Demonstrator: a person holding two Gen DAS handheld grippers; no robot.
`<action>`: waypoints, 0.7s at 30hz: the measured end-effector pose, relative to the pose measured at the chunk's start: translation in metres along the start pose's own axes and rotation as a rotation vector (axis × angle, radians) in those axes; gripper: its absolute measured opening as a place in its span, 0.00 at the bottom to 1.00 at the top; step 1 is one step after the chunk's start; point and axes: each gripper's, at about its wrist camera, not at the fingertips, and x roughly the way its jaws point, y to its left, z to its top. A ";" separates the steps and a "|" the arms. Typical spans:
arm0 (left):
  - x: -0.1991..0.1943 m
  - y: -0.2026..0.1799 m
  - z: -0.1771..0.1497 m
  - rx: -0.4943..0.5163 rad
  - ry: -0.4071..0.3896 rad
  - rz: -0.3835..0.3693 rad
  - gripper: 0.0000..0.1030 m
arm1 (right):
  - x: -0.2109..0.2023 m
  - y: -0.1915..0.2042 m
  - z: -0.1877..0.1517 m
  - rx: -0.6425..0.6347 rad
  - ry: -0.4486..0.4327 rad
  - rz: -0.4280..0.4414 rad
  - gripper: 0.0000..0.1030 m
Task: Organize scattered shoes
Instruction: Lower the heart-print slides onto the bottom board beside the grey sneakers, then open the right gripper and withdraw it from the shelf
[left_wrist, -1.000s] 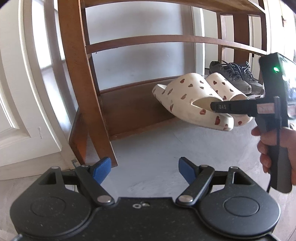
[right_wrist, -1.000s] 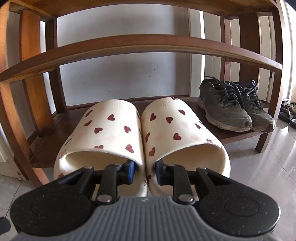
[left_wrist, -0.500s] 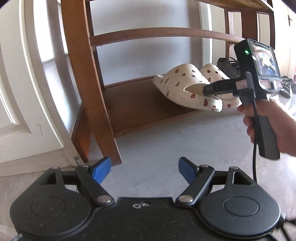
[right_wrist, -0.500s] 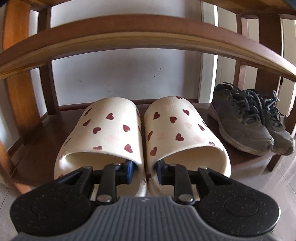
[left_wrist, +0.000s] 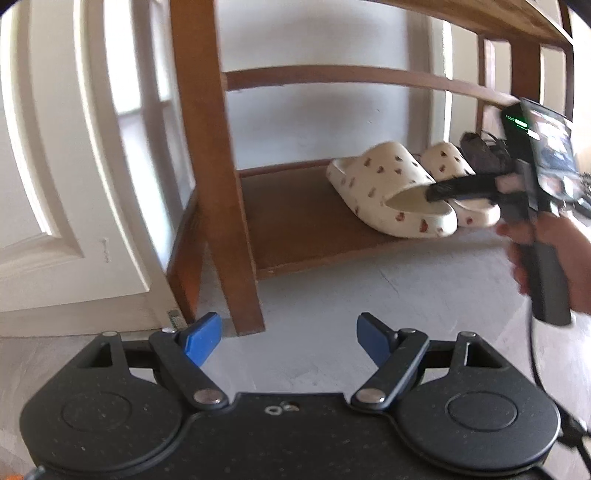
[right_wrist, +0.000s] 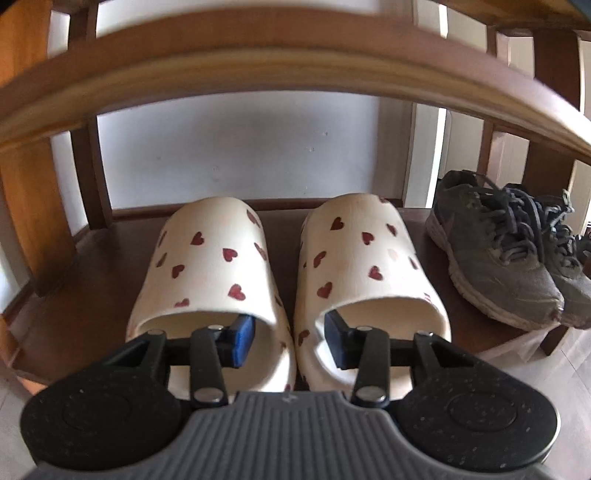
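Observation:
Two cream slippers with red hearts, the left one (right_wrist: 207, 266) and the right one (right_wrist: 362, 254), lie side by side on the bottom board (right_wrist: 85, 280) of a wooden shoe rack. My right gripper (right_wrist: 290, 341) has one blue pad inside each slipper's mouth, with their inner walls between the jaws. Its jaws are opening and the pads stand off those walls. In the left wrist view the same pair (left_wrist: 384, 184) sits on the board (left_wrist: 295, 221), and a hand holds the right gripper (left_wrist: 434, 194) at it. My left gripper (left_wrist: 284, 338) hangs open over the floor, holding nothing.
A pair of grey laced sneakers (right_wrist: 491, 258) stands on the same board to the right of the slippers. The rack's middle rail (right_wrist: 280, 62) arches close above my right gripper. A rack leg (left_wrist: 218, 177) and a white door (left_wrist: 55, 166) are to the left.
The right gripper carried the pinched slippers in under the rail and has spread its jaws; the slippers now sit slightly apart on the board. The left gripper drifted sideways, still open.

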 end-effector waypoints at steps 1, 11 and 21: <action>0.000 0.005 0.002 -0.016 -0.008 0.012 0.78 | -0.006 0.000 0.000 -0.008 -0.004 0.000 0.59; -0.009 0.023 0.013 -0.074 -0.048 0.034 0.80 | -0.053 0.018 0.004 0.010 0.109 0.029 0.72; -0.035 0.037 0.016 -0.077 -0.081 0.072 0.80 | -0.098 0.073 0.000 -0.038 0.147 0.160 0.74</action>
